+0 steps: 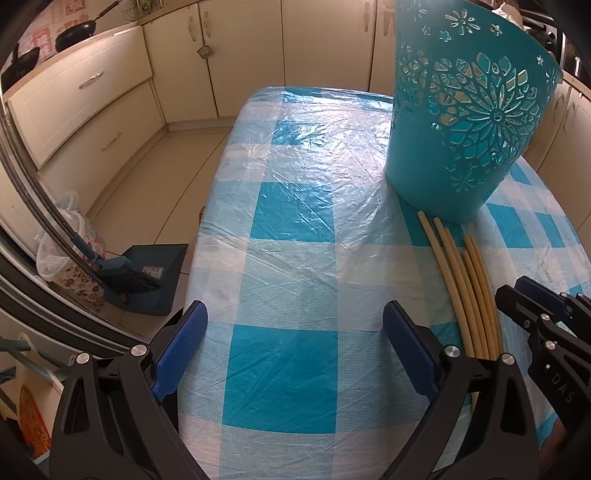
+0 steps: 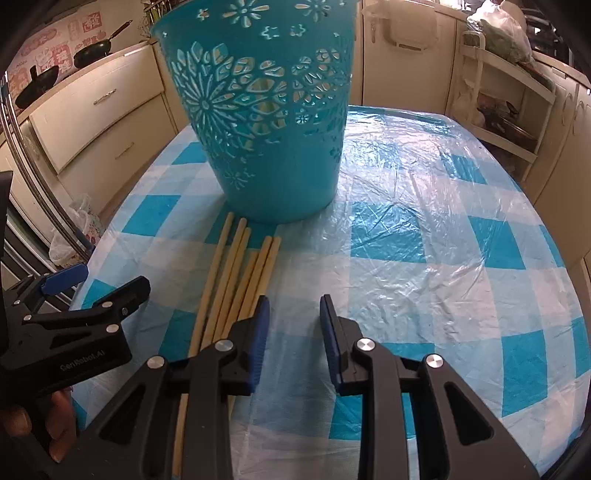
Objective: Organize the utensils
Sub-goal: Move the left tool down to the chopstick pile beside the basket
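Several long pale wooden chopsticks lie side by side on the blue-and-white checked tablecloth, their far tips close to the foot of a tall teal cut-out basket. My right gripper hovers just right of the sticks, open by a narrow gap with nothing between its blue pads; the sticks run under its left finger. In the left wrist view my left gripper stands wide open over bare cloth, left of the chopsticks and the basket. The right gripper shows at that view's right edge.
The table's left edge drops to a tiled floor with a blue dustpan and brush and a floral bag. Cream cabinets surround the table; dark pans sit on the counter. A white open shelf rack stands at the far right.
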{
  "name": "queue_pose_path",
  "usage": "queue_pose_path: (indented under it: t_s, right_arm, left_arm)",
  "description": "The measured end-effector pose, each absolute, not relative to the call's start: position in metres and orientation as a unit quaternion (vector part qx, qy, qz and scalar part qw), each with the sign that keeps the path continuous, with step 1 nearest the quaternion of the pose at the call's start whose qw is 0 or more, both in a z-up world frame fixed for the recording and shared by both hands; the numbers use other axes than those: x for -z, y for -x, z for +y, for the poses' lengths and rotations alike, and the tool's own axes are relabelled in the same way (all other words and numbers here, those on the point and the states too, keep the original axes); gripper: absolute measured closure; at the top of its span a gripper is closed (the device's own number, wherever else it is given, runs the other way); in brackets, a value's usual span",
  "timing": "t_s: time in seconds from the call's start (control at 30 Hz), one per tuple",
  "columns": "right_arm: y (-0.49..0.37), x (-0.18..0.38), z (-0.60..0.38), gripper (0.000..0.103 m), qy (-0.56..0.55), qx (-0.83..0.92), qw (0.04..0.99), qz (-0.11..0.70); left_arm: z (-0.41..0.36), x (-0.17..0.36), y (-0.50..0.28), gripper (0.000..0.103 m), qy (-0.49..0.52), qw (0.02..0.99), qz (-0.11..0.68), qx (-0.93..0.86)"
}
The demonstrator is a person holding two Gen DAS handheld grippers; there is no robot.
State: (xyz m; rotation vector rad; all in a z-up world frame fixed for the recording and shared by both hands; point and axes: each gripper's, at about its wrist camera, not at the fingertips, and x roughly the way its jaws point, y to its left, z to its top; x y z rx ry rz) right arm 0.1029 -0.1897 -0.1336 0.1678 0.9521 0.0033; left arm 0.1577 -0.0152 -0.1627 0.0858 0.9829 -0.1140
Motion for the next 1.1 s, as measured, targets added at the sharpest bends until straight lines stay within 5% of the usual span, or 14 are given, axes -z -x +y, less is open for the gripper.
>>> queue_pose_path:
  t_s: [0.33, 0.83, 1.1]
  right_arm:
    - [-0.110, 0.132, -0.182, 0.075, -0.076, -0.005, 0.884, 0.462]
    - [-0.099, 0.134, -0.209, 0.092, -0.048, -0.006, 0.880, 0.473]
    - [-0.097, 0.134, -0.214, 0.092, -0.066, -0.010, 0.883, 0.465]
  left_arm:
    - [-0.016, 0.162, -0.157, 0.011, -0.041, 0.879, 0.471, 0.056]
    - [-0.033, 0.156, -0.171, 0.010, -0.007, 0.869, 0.487, 0.083]
    - [-0.077, 0.154, -0.187, 0.010, -0.078, 0.878, 0.469, 0.057]
